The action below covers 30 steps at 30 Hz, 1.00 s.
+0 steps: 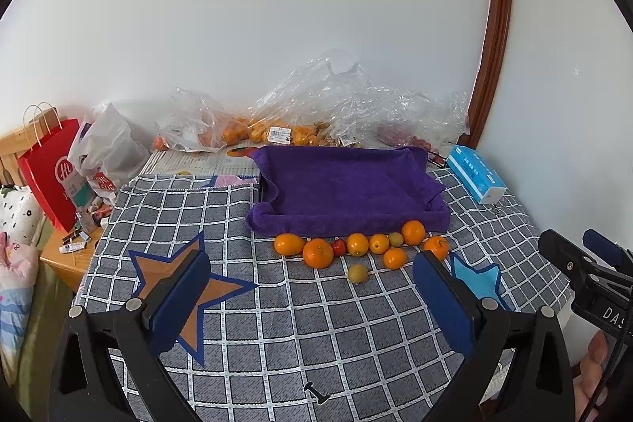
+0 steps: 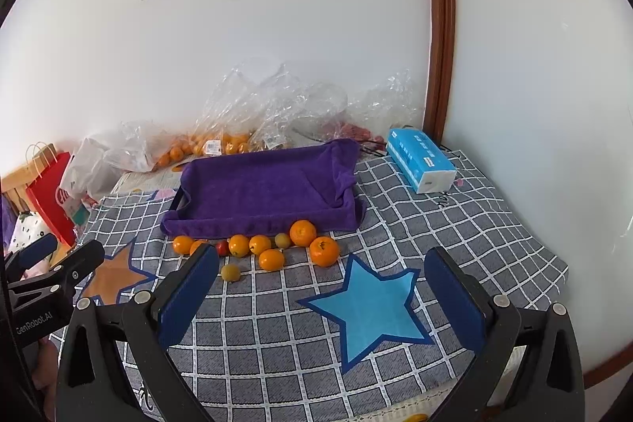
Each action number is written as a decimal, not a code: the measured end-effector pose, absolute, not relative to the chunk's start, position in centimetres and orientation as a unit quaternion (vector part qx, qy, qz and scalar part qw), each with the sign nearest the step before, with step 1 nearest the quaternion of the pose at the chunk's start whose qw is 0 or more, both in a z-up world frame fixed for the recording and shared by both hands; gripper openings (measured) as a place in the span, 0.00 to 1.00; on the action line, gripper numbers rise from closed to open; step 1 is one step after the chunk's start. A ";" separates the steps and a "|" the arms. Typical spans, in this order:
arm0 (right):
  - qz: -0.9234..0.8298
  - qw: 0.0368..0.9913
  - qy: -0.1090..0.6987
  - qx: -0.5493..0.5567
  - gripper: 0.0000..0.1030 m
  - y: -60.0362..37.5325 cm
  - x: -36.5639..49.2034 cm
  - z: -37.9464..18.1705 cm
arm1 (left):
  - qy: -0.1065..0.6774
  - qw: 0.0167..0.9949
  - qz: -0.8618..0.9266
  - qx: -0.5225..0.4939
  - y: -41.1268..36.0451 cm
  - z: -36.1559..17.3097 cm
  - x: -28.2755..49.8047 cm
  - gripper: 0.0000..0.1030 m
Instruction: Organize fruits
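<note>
Several oranges lie in a row on the checked cloth just in front of a tray draped in a purple towel. Among them sit a small red fruit and yellow-green fruits. My left gripper hovers open above the cloth, short of the fruit row, with nothing between its fingers. My right gripper is also open and holds nothing, its left finger partly covering one orange. The purple tray holds no fruit.
Clear plastic bags with more oranges are piled against the wall behind the tray. A blue tissue pack lies at the right. A red paper bag stands off the table's left edge. A wooden door frame rises at the right.
</note>
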State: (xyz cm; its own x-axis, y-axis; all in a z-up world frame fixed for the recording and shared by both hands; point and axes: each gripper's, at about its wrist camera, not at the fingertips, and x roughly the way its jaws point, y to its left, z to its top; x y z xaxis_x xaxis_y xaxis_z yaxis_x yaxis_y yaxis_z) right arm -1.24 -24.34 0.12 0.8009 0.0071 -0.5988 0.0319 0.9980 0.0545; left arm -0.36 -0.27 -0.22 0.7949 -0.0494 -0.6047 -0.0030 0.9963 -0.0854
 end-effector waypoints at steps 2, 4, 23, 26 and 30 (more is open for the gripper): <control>-0.006 0.948 0.317 0.030 1.00 -24.3 -1.1 0.1 | 0.319 0.947 -0.012 -0.042 -0.1 -0.2 -0.4 1.00; -0.006 0.949 0.315 0.029 1.00 -24.2 -1.2 0.2 | 0.315 0.948 -0.011 -0.041 -0.1 -0.2 -0.5 1.00; 0.005 0.951 0.308 0.028 1.00 -24.0 -1.4 0.2 | 0.309 0.951 -0.010 -0.034 -0.6 0.3 -1.1 1.00; 0.004 0.951 0.309 0.033 1.00 -24.2 -1.5 0.1 | 0.309 0.950 -0.010 -0.030 -0.6 0.3 -1.0 1.00; 0.005 0.950 0.310 0.034 1.00 -24.3 -1.4 0.2 | 0.309 0.950 -0.010 -0.039 -0.3 0.4 -1.1 1.00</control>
State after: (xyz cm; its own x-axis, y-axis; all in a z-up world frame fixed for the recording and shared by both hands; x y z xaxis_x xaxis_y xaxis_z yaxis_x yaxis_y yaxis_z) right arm -1.44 -24.31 0.19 0.8078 0.0297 -0.5887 0.0121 0.9977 0.0669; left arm -1.06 -0.33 0.45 0.8088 -0.0424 -0.5866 -0.0061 0.9967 -0.0804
